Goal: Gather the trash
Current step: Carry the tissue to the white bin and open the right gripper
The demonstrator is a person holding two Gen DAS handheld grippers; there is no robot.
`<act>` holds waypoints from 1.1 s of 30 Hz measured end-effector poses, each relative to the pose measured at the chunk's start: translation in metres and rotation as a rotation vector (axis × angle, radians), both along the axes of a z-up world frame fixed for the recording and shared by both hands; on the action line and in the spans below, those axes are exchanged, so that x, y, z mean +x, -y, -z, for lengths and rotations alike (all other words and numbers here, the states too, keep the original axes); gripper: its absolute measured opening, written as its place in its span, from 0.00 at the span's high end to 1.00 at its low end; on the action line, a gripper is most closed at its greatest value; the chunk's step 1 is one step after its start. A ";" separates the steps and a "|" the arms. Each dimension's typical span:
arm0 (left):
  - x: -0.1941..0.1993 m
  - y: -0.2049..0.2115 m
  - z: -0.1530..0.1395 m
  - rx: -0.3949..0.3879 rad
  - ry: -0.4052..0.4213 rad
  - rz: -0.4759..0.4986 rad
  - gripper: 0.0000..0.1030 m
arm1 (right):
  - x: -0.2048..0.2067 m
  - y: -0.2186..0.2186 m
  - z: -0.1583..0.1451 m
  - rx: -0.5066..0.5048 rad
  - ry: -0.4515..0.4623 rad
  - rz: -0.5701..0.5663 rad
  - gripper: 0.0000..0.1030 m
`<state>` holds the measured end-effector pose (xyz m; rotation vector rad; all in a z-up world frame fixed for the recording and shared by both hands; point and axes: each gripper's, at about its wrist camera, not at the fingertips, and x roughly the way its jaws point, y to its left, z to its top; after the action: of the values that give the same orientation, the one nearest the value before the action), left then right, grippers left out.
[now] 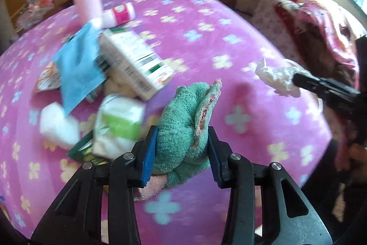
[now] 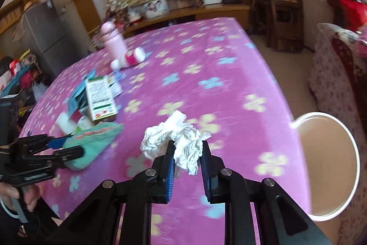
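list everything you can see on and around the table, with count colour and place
blanket: 1, pink with flowers, covers the table
tissue: 1, white, crumpled, between the right gripper's fingers
cloth: 1, green, between the left gripper's fingers
carton: 1, white and green, lying on the left pile
blue packet: 1, beside the carton
flask: 1, pink, upright, far left
small bottle: 1, white and pink, lying by the flask
bin: 1, white rim, right of the table
left gripper: 1, black, shut on cloth
right gripper: 1, black, shut on tissue
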<state>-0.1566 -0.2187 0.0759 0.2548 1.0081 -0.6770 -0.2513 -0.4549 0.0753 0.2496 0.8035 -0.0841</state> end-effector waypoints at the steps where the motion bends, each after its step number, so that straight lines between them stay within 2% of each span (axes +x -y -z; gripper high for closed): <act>1: -0.002 0.008 -0.004 -0.013 -0.008 0.016 0.62 | -0.003 0.009 -0.001 -0.001 0.003 0.014 0.81; 5: -0.011 0.052 -0.019 -0.058 -0.049 0.089 0.62 | -0.030 0.056 -0.008 -0.013 0.003 0.135 0.81; 12: -0.036 0.166 -0.032 -0.113 -0.087 0.236 0.62 | -0.080 0.152 0.000 -0.026 -0.050 0.393 0.81; 14: -0.039 0.190 -0.029 -0.134 -0.123 0.257 0.62 | -0.093 0.177 0.006 -0.018 -0.069 0.457 0.81; 18: -0.040 0.241 -0.017 -0.237 -0.255 0.282 0.61 | -0.109 0.205 0.017 -0.010 -0.088 0.551 0.81; 19: -0.039 0.250 -0.014 -0.261 -0.279 0.279 0.59 | -0.112 0.211 0.020 0.007 -0.091 0.568 0.79; 20: -0.036 0.258 -0.009 -0.290 -0.313 0.276 0.57 | -0.109 0.212 0.022 0.017 -0.098 0.579 0.62; 21: -0.035 0.264 -0.005 -0.307 -0.343 0.267 0.57 | -0.112 0.216 0.025 0.044 -0.096 0.593 0.38; 22: -0.032 0.269 0.000 -0.319 -0.373 0.253 0.57 | -0.116 0.218 0.025 0.058 -0.078 0.598 0.29; 24: -0.026 0.272 0.005 -0.334 -0.413 0.227 0.53 | -0.120 0.217 0.024 0.044 -0.052 0.610 0.26; 28: -0.025 0.263 -0.002 -0.316 -0.357 0.209 0.47 | -0.111 0.214 0.031 0.036 -0.090 0.590 0.26; 33: -0.025 0.239 -0.003 -0.227 -0.199 0.153 0.47 | -0.100 0.197 0.038 0.025 -0.110 0.549 0.26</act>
<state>-0.1816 -0.4579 0.0785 0.0666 1.0981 -0.9627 -0.3512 -0.6522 0.0377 0.4877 0.8279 -0.6084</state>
